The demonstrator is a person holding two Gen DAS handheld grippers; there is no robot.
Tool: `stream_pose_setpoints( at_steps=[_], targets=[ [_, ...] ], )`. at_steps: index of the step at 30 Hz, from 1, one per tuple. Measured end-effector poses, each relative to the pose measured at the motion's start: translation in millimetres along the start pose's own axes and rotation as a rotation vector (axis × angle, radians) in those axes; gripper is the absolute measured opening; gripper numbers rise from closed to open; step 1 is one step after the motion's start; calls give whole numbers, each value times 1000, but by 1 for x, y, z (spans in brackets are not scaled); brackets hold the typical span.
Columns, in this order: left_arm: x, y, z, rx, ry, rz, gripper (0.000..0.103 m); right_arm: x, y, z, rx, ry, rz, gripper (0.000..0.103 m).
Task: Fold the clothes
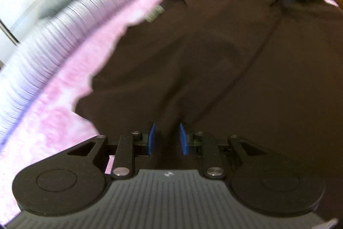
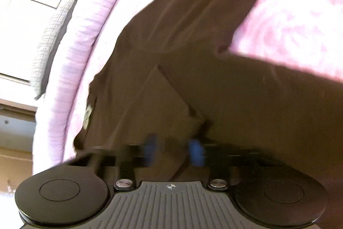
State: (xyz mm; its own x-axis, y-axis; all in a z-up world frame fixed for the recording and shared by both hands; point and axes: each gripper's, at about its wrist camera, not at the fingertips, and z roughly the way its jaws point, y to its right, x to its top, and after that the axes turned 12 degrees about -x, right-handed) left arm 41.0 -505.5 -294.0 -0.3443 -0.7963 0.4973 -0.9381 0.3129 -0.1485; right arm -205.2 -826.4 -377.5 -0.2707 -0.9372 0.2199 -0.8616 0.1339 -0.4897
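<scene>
Bedding, pink [image 1: 53, 117], lay under a dark brown garment [image 1: 214, 57] stretching forward from both grippers. Left gripper [image 1: 166, 138], narrowly parted, pinched a raised ridge of cloth. Right gripper [image 2: 174, 150] was blurred; cloth sat between its fingers, grip uncertain.

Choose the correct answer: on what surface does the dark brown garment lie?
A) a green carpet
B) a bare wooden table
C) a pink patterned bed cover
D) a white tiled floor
C: in the left wrist view the dark brown garment lies across the pink patterned bed cover, which shows along its edge.
</scene>
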Motion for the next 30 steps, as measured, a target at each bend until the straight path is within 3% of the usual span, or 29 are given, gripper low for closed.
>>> stream_pose_setpoints(
  at_steps=[4,10,14,16,18,20,30],
  targets=[
    [-1,9,7,-22,-41,28,20,17,-14,-12,56,95,-151,5],
    [6,15,-10,0,-7,-22,24,16,-4,-10,9,81,-210,5],
    [3,14,0,-17,-72,-82,25,15,2,-9,-21,72,-250,6],
    [1,16,-4,-10,-73,-92,25,14,6,-8,-37,67,-270,12],
    [2,19,-14,-15,-51,-115,25,14,11,-14,-58,77,-267,30],
    [2,26,-20,-30,-53,-122,25,13,16,-22,-81,93,-255,36],
    [12,76,-43,-162,0,-57,27,-7,57,-87,-174,92,-178,40]
  ],
)
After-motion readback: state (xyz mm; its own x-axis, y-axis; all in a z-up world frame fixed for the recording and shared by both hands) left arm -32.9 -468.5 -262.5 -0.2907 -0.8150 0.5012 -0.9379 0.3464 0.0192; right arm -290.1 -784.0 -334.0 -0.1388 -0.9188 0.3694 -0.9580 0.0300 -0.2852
